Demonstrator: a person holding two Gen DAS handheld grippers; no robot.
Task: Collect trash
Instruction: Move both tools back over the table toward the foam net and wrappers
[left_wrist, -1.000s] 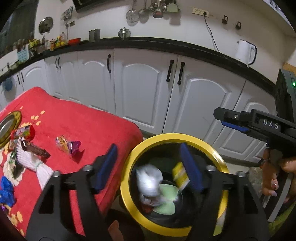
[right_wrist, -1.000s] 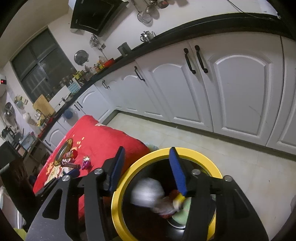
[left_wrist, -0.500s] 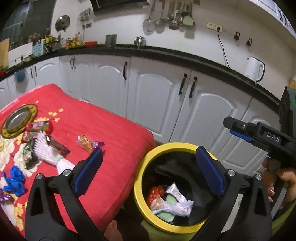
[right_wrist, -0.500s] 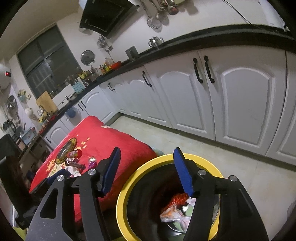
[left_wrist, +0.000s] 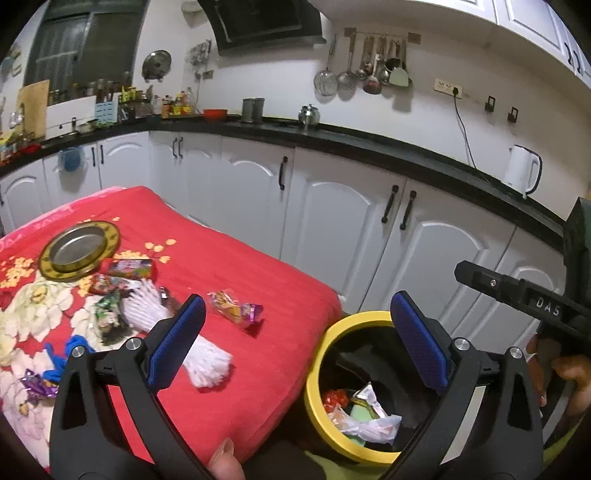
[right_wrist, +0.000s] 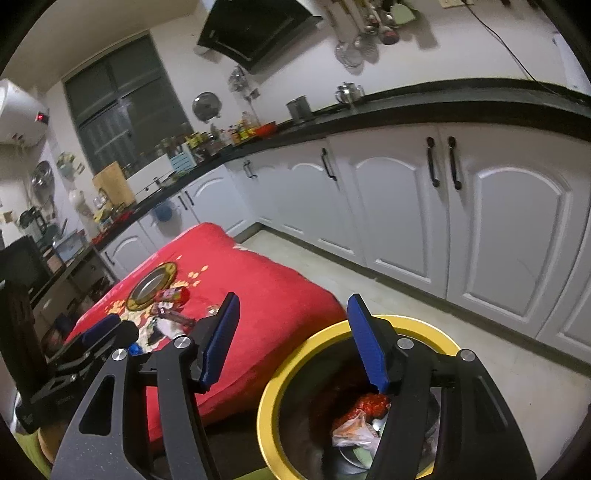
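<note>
Bin (left_wrist: 314, 373) bottom cut by lower frame edge, partly behind gripper finger (left_wrist: 421, 347). Counter bottles (left_wrist: 177, 103), upper left, too small to identify.

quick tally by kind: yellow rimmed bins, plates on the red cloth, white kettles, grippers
bin: 1
plate: 1
white kettle: 1
grippers: 2, the left gripper and the right gripper
total: 5

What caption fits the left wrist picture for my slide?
Open left gripper hovers empty between the yellow-rimmed bin and wrappers on the red cloth.
</note>
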